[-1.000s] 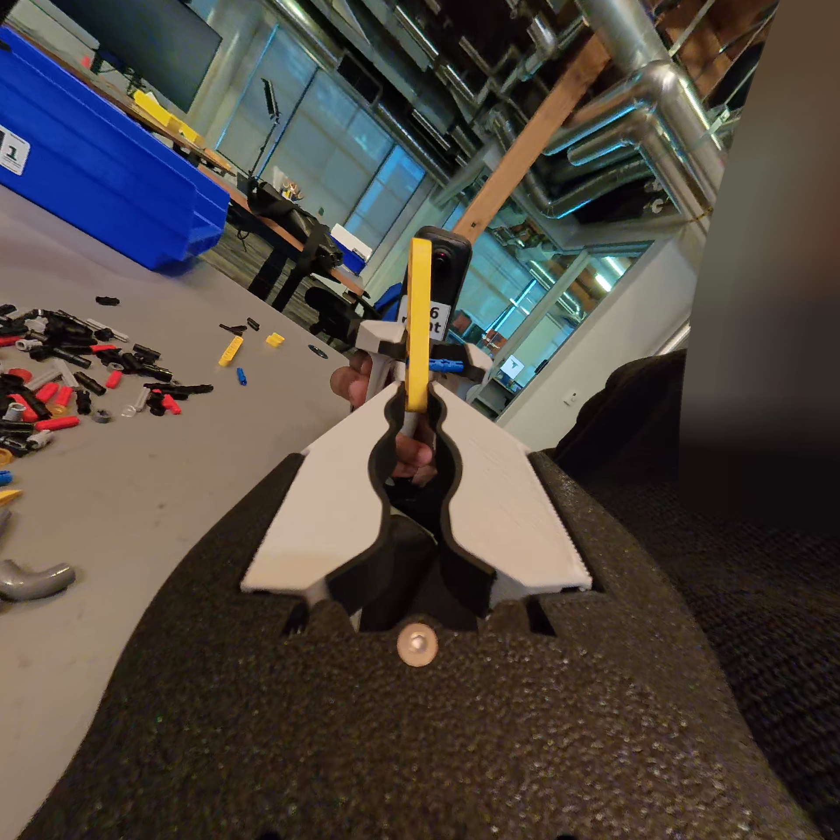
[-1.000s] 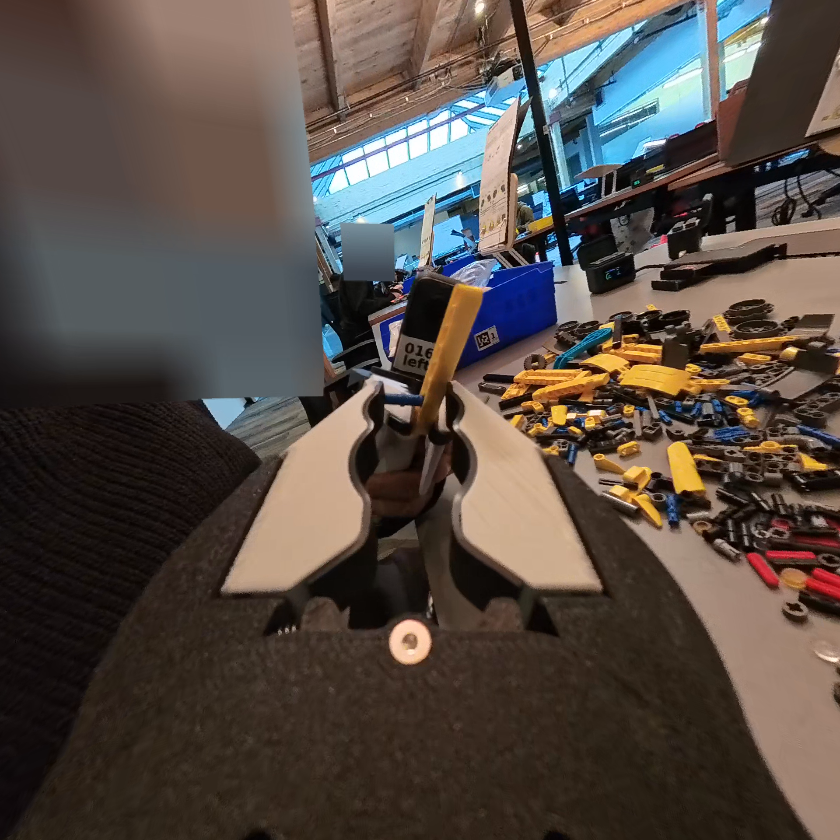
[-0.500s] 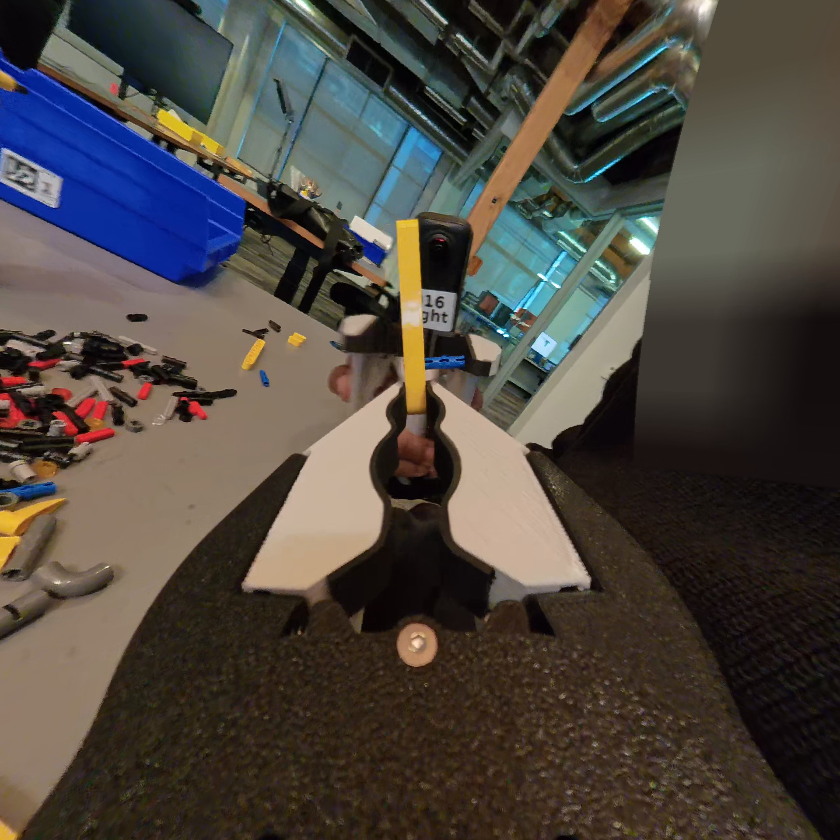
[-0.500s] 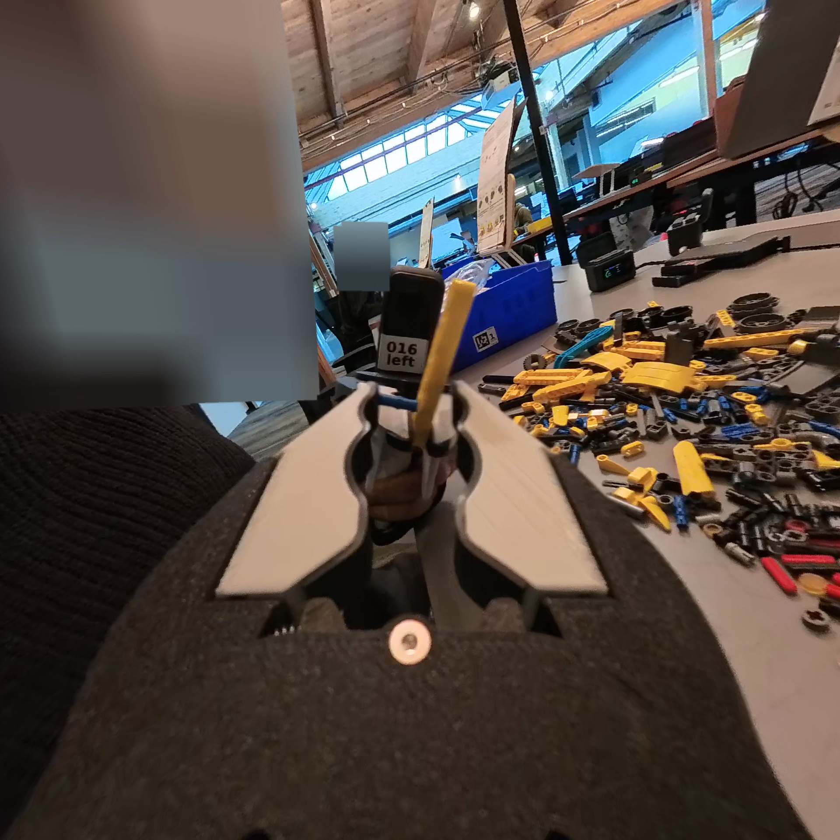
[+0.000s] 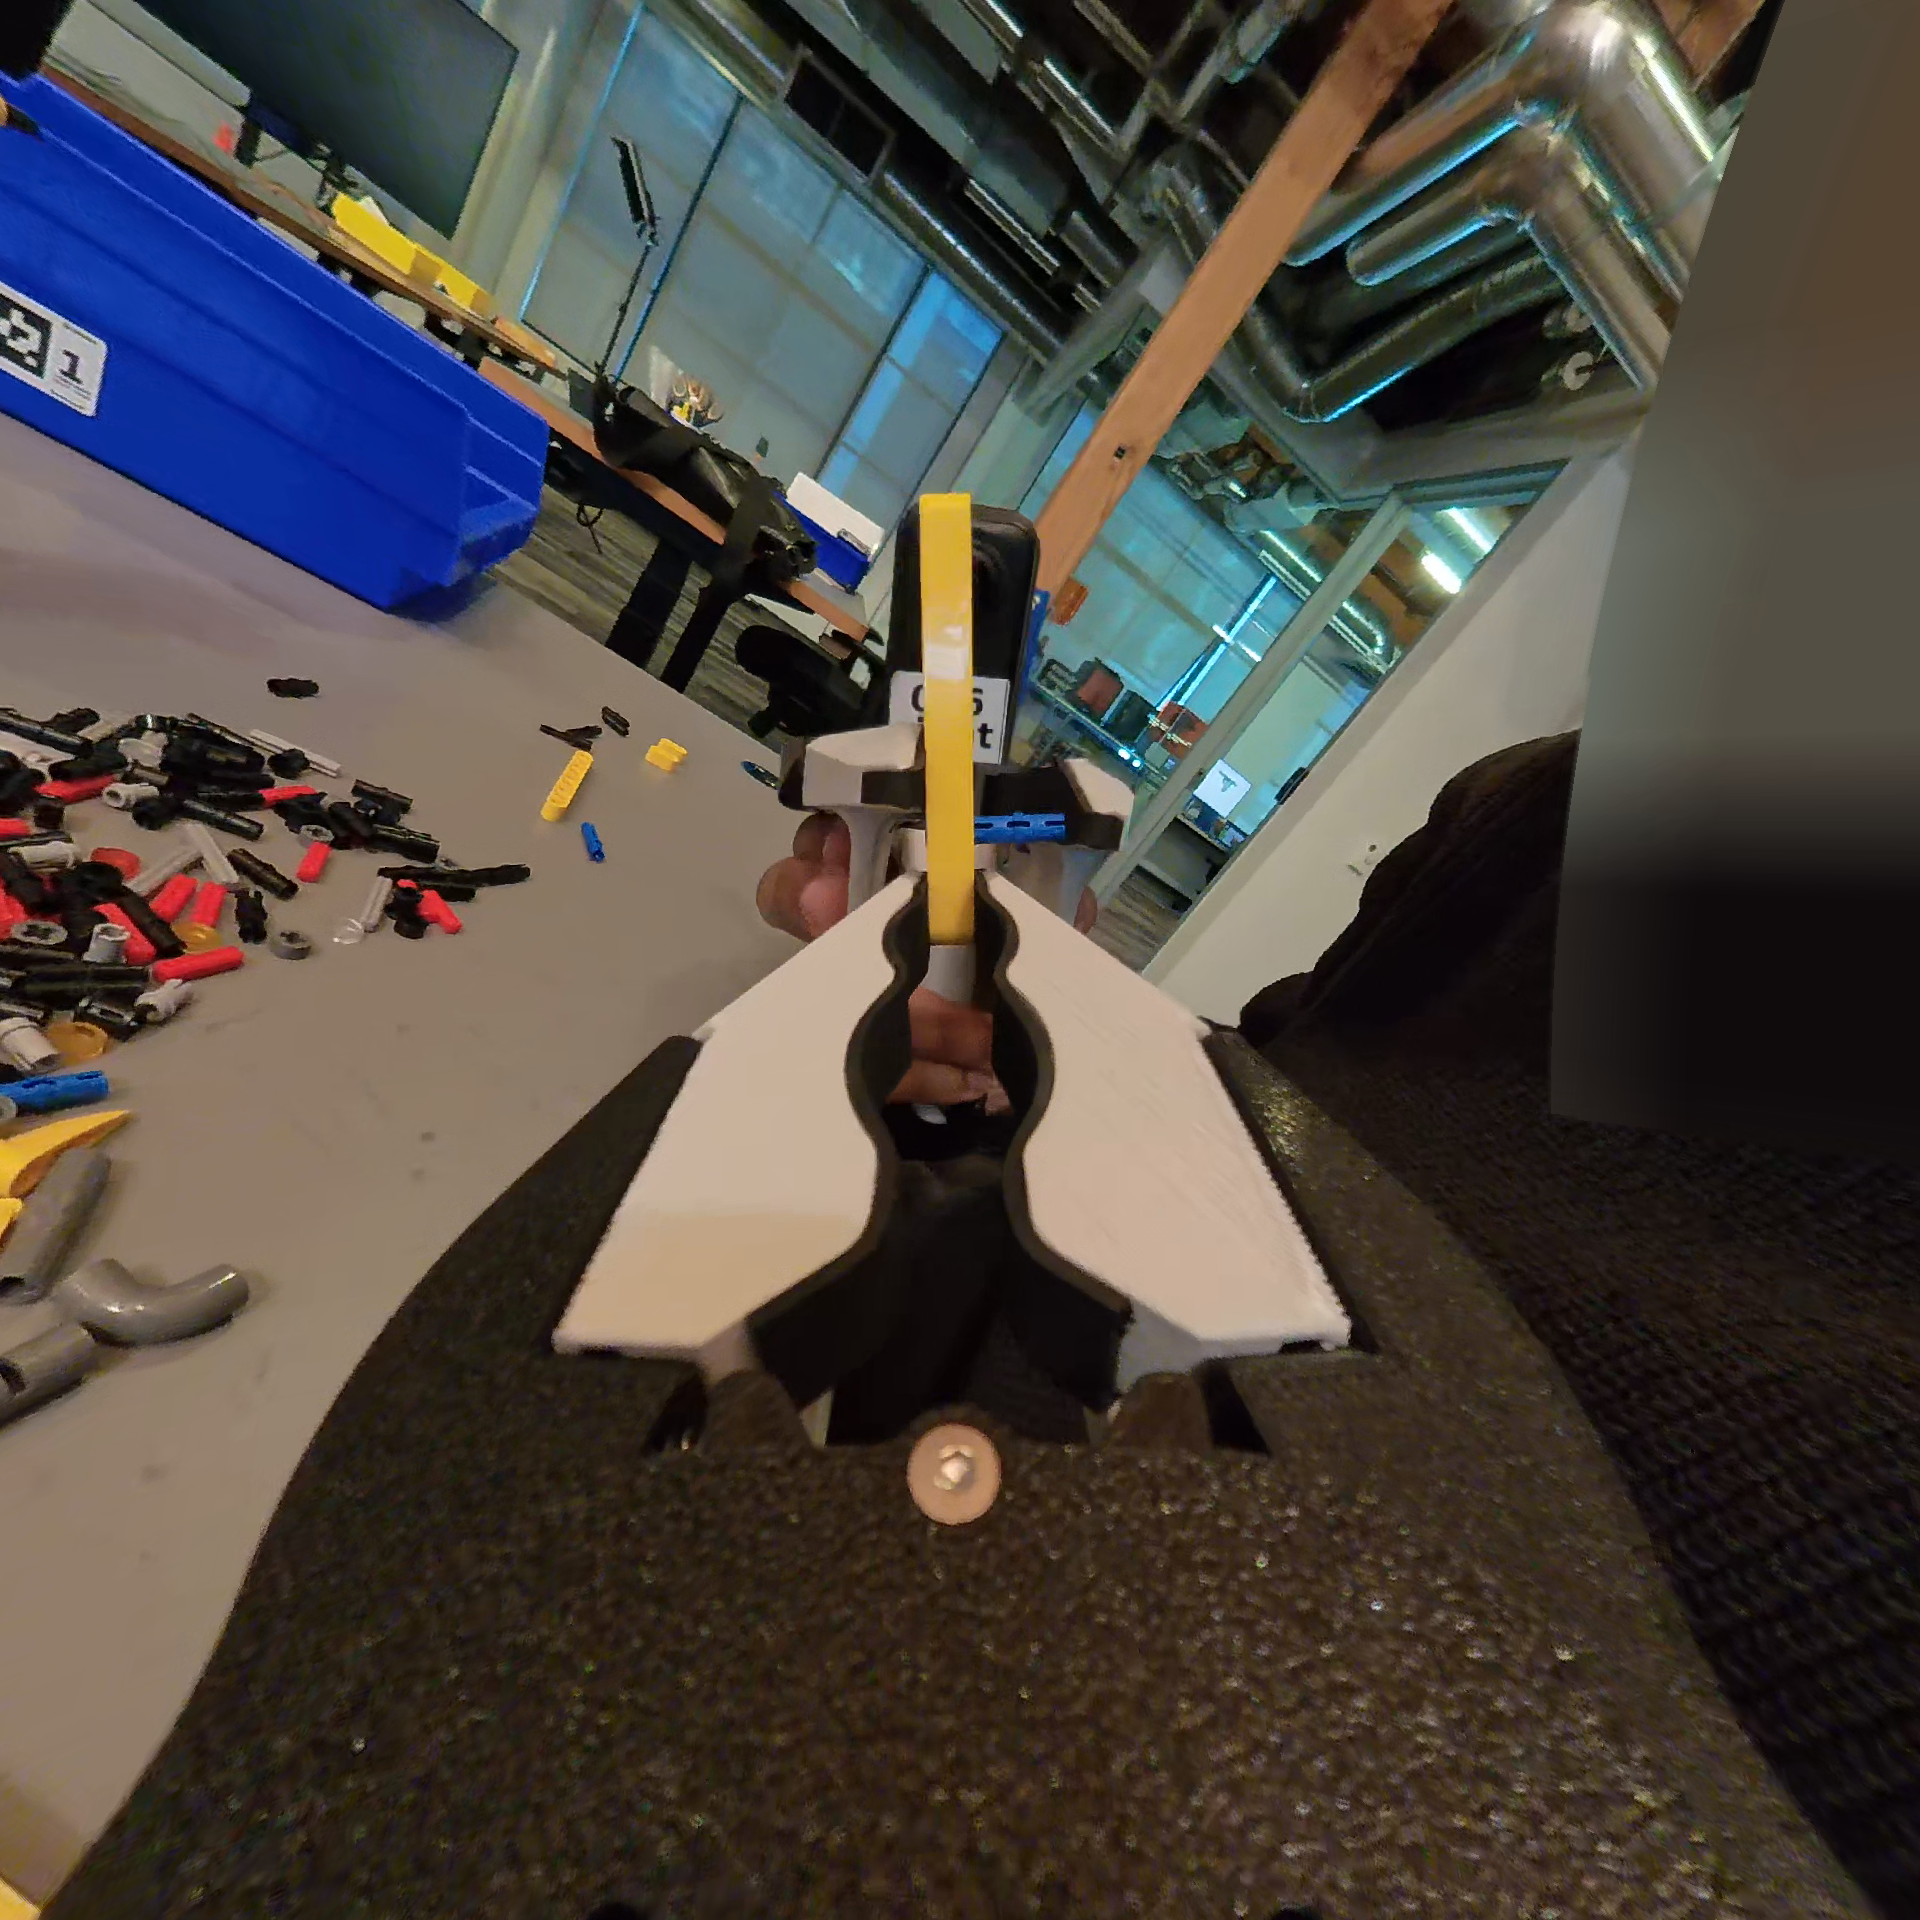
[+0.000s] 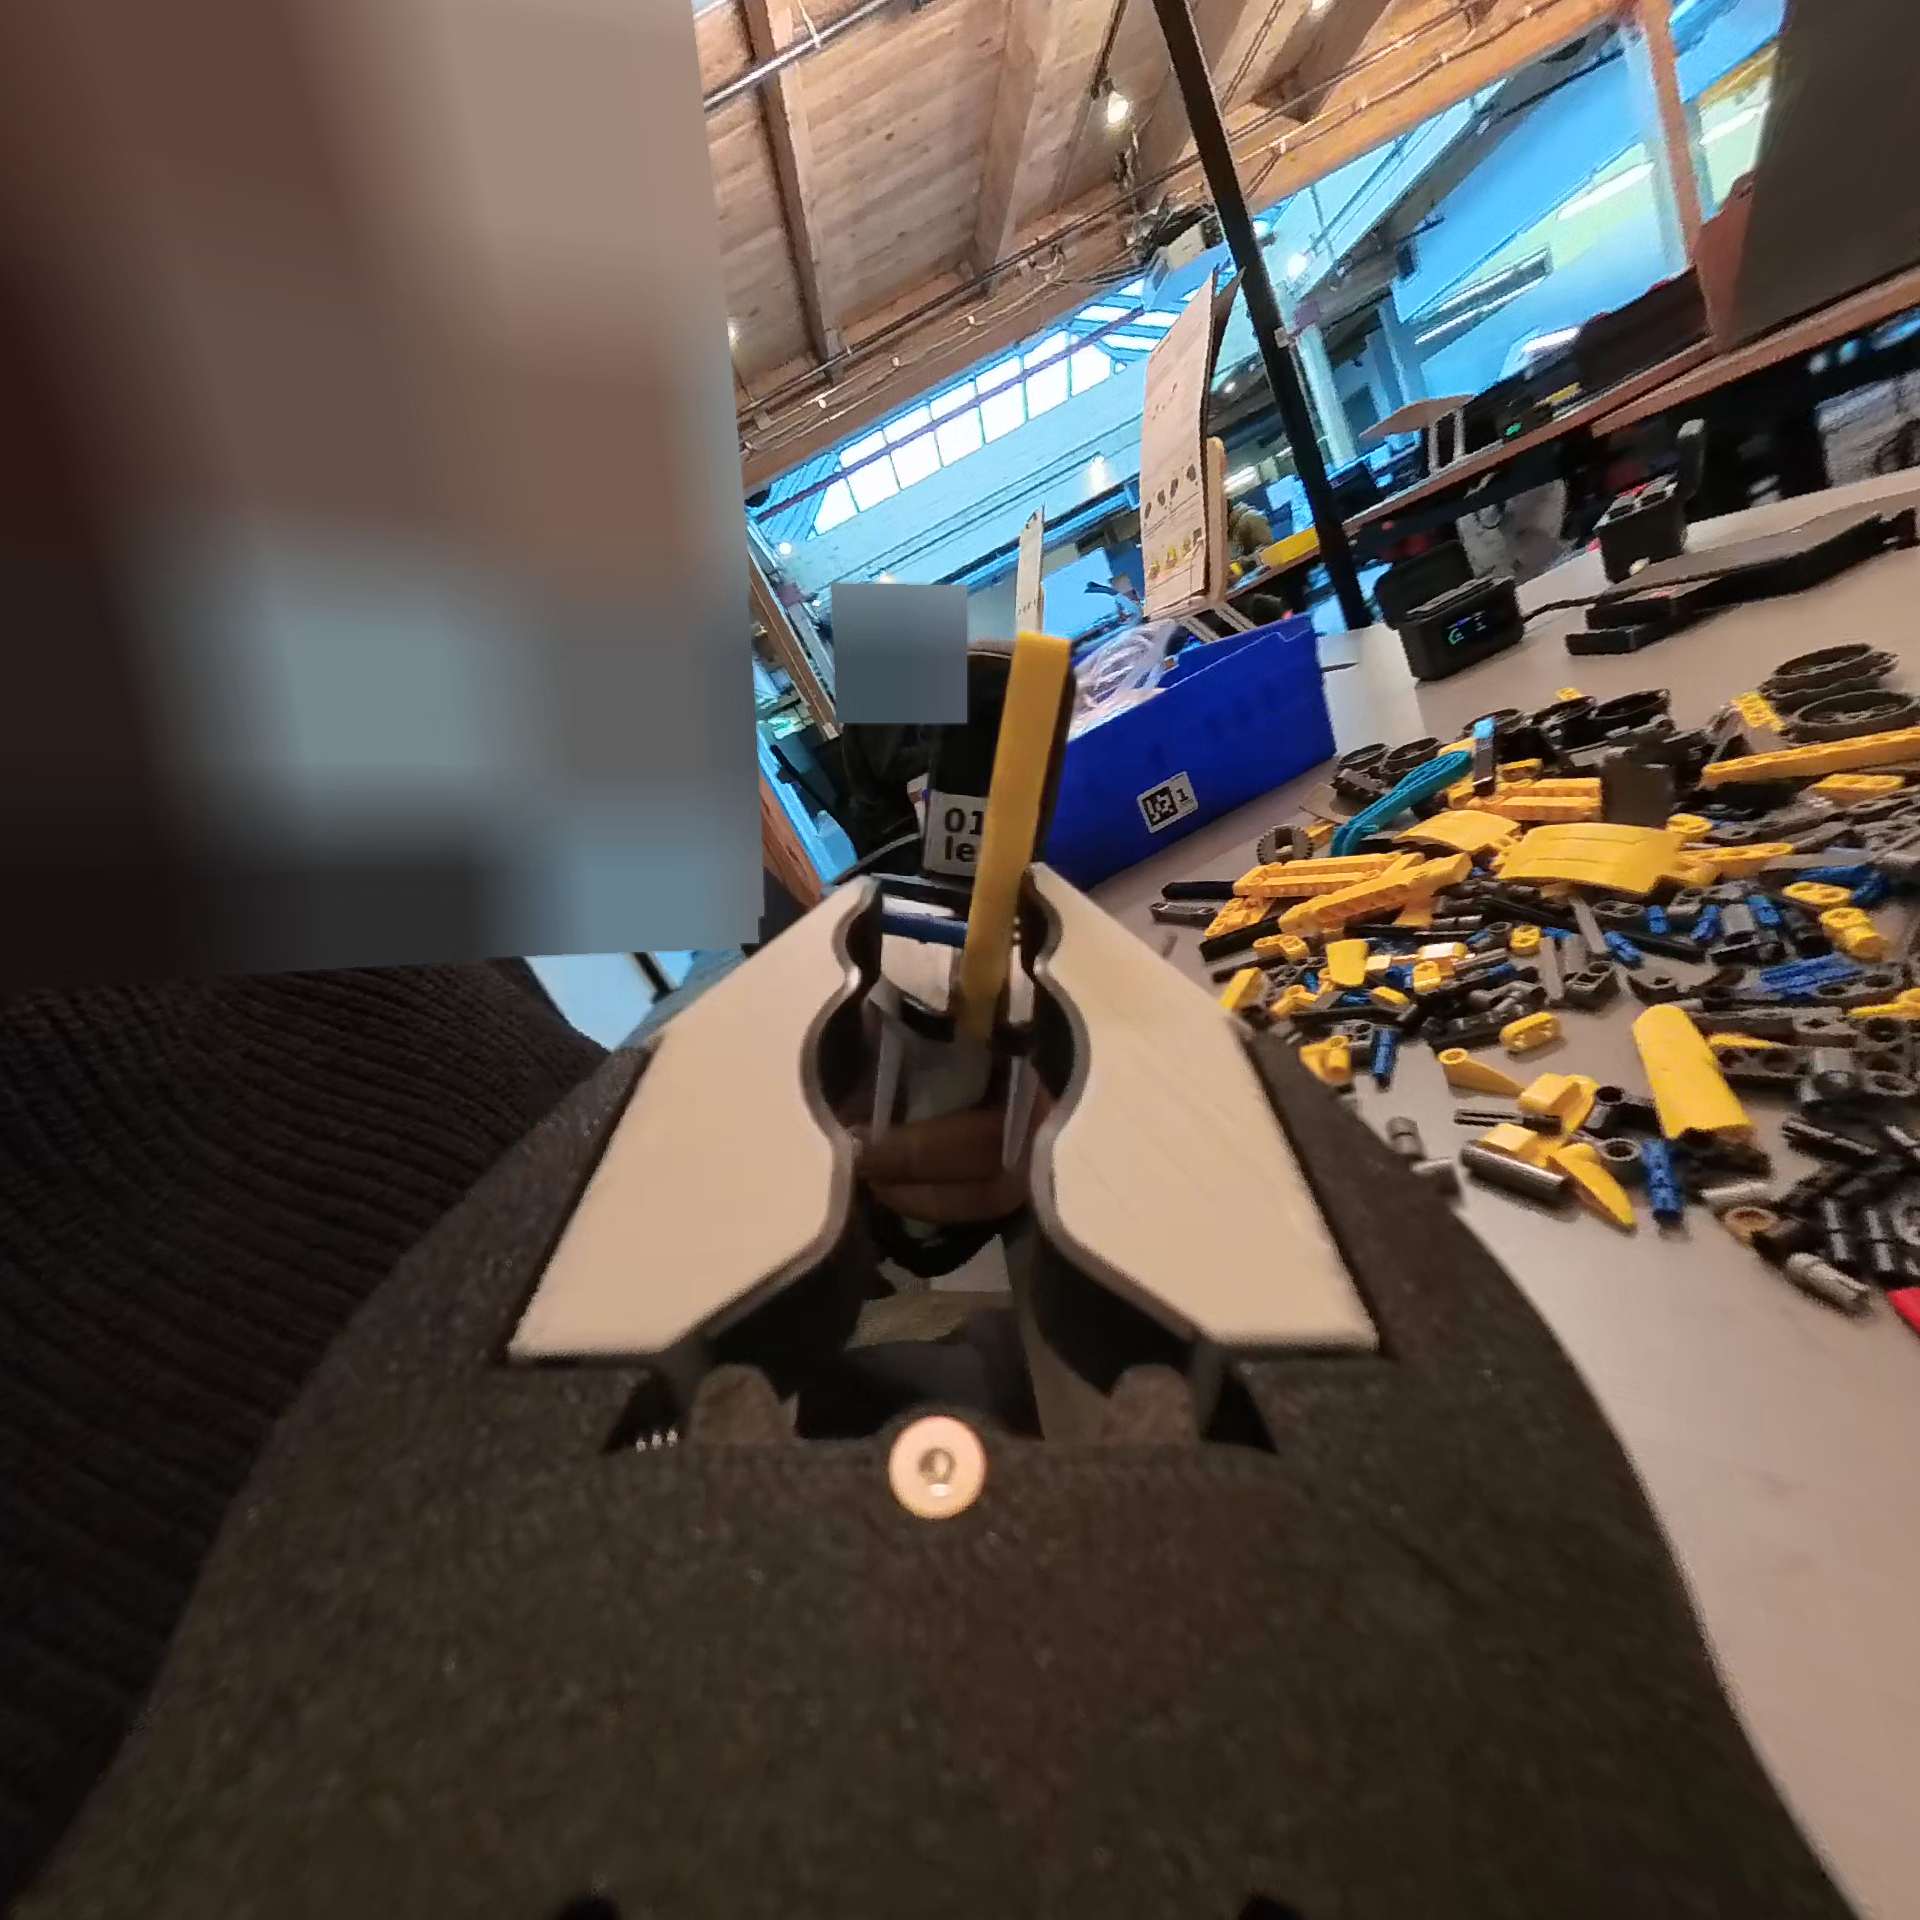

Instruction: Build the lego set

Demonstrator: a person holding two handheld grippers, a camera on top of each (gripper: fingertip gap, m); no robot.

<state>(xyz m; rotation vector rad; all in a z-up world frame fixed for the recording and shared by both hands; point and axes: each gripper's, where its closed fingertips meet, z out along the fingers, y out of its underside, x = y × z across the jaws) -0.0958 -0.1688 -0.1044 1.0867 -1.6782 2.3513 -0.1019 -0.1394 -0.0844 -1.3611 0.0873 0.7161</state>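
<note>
- My left gripper (image 5: 948,909), with white wedge-shaped fingers lined in black, is clenched on the lower end of a long flat yellow plastic strip (image 5: 948,717) that stands upright between its tips
- My right gripper (image 6: 951,914) faces it tip to tip; its fingers sit closed around a short blue ribbed plastic pin (image 6: 920,928) that runs crosswise and meets the side of the same strip (image 6: 1013,831)
- From the left view the pin (image 5: 1021,828) sticks out sideways from the strip, held in the far gripper (image 5: 951,800)
- Both grippers are raised above the grey tabletop (image 5: 343,1122)
- Below left lie scattered black, red and grey plastic building pieces (image 5: 156,862); a blue plastic bin (image 5: 260,416) stands behind them
- Beside the right gripper spreads a heap of yellow, black and blue pieces (image 6: 1610,935)
</note>
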